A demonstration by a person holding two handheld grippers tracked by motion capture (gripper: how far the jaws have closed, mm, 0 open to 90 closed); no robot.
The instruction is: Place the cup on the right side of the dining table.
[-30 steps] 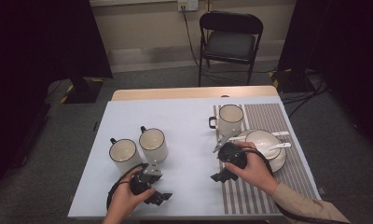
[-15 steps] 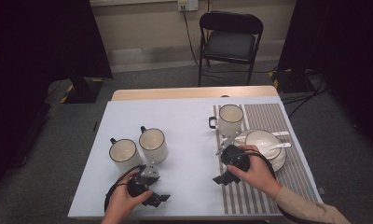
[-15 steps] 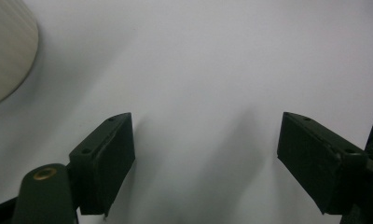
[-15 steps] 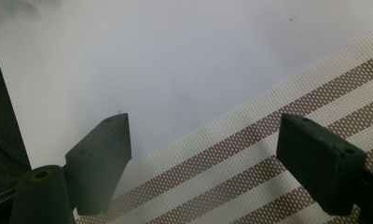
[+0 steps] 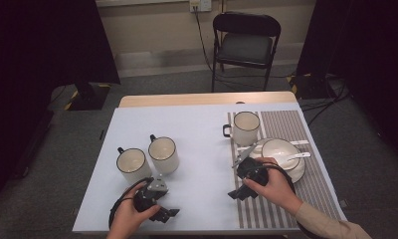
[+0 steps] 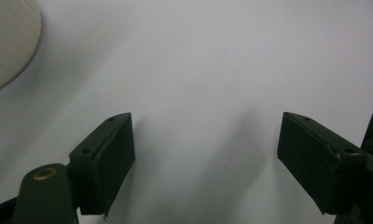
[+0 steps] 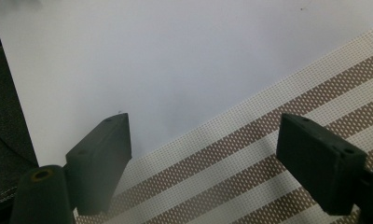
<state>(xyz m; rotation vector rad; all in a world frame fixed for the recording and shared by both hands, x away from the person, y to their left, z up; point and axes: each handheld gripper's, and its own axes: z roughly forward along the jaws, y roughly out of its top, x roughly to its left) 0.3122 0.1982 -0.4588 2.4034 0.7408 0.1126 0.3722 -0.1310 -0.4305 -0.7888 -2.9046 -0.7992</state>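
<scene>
Jaws of left gripper (image 6: 203, 158) and right gripper (image 7: 203, 158) gape empty; mug (image 6: 10, 42) blurred, cropped at frame's corner.

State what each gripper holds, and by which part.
Nothing is held: the left gripper and right gripper both have open, empty jaws.

In the left gripper view, a pale rounded object (image 6: 7, 42) at the top left corner was blurred and cut off by the frame's edge; its identity could not be told. The right jaw there ran out of frame at the right edge. In the high view, the right hand (image 5: 274, 186) covered most of the right gripper (image 5: 241, 193), and the left hand (image 5: 132, 216) was cut off by the bottom edge. The utensils (image 5: 299, 155) at the bowl (image 5: 279, 149) near the table's right edge were too small to identify. The chair's (image 5: 244, 47) feet lay hidden behind the table's far edge.
</scene>
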